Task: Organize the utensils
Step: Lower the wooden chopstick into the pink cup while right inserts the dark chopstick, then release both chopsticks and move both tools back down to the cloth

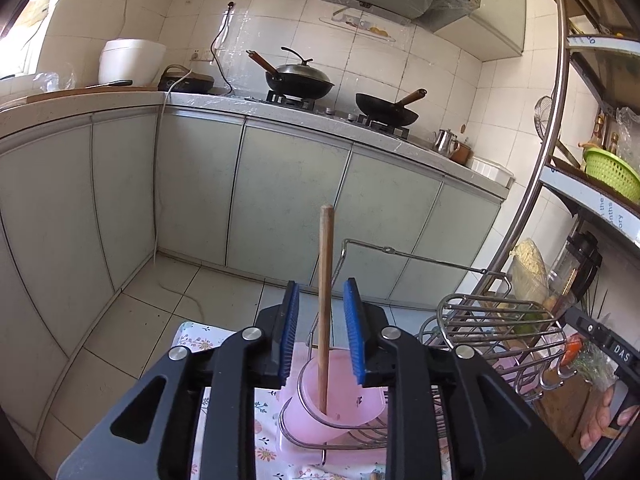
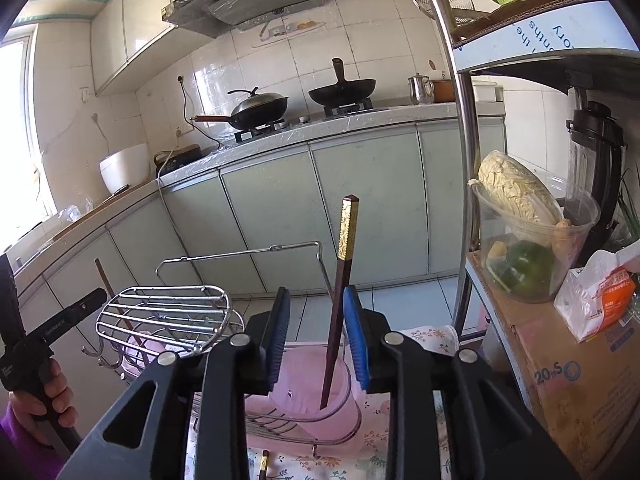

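Observation:
In the left wrist view a light wooden chopstick (image 1: pixel 325 304) stands upright in a pink plastic cup (image 1: pixel 340 396) held by a wire rack (image 1: pixel 492 320). My left gripper (image 1: pixel 322 332) is open, its blue pads on either side of the stick without touching. In the right wrist view a dark chopstick with a gold end (image 2: pixel 339 300) stands in another pink cup (image 2: pixel 316 388). My right gripper (image 2: pixel 318 336) is open around it; the stick leans close to the right pad. Another dark chopstick (image 2: pixel 264 466) lies on the floral cloth (image 2: pixel 424 340).
The wire rack (image 2: pixel 168 312) has a raised wire handle (image 2: pixel 248 254) and a slatted shelf. A metal shelf unit (image 2: pixel 464 160) with a cabbage tub (image 2: pixel 528 236), blender and cardboard box stands right. Cabinets and stove with woks (image 1: pixel 304 80) lie beyond.

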Demonstrator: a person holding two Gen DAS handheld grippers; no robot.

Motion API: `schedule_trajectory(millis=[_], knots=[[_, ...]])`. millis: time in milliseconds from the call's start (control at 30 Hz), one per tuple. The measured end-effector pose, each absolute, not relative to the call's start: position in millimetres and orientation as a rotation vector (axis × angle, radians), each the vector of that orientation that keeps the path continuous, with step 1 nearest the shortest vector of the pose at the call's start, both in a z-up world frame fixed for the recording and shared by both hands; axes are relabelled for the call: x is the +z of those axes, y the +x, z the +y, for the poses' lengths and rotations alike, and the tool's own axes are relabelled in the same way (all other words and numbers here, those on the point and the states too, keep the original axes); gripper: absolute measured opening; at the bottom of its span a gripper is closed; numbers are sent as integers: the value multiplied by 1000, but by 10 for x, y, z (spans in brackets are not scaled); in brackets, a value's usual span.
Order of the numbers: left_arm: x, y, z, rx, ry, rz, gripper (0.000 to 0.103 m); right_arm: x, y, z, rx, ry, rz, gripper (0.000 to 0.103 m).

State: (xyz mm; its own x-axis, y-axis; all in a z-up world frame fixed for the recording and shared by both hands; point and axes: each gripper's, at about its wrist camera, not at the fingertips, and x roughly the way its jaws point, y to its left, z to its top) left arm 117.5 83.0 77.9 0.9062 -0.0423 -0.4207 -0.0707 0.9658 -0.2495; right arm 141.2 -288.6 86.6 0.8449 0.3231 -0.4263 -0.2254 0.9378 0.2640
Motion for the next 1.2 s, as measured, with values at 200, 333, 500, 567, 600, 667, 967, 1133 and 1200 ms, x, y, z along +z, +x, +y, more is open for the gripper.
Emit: schedule_trajectory(millis=[200,333,500,567,600,667,967,1133,1200], knots=[[850,1022,857,6,-310,434,24,869,1233,-2932,282,214,480,27],[854,862,809,-5,-316,448,24,832,1085,-2944,285,230,486,27],[784,635,723,-25,-315,480,24,729,885,-2929,299,245,516,27],[732,551,670,-35,-308,503,24,684,803,-2913,303,246,525,27],[703,505,640,-40,-302,514,24,649,755,-2901,306,245,534,27],[650,434,583,-49,-293,530,24,588,688,-2880,311,243,551,27],[329,215,376,-73,-284,604,24,258,514,-2807,322,231,639,27],[140,193,280,-79,-278,656,24,75,471,-2758,317,220,681,27],[74,178,243,-80,-272,671,24,10,459,-2747,309,219,695,27]])
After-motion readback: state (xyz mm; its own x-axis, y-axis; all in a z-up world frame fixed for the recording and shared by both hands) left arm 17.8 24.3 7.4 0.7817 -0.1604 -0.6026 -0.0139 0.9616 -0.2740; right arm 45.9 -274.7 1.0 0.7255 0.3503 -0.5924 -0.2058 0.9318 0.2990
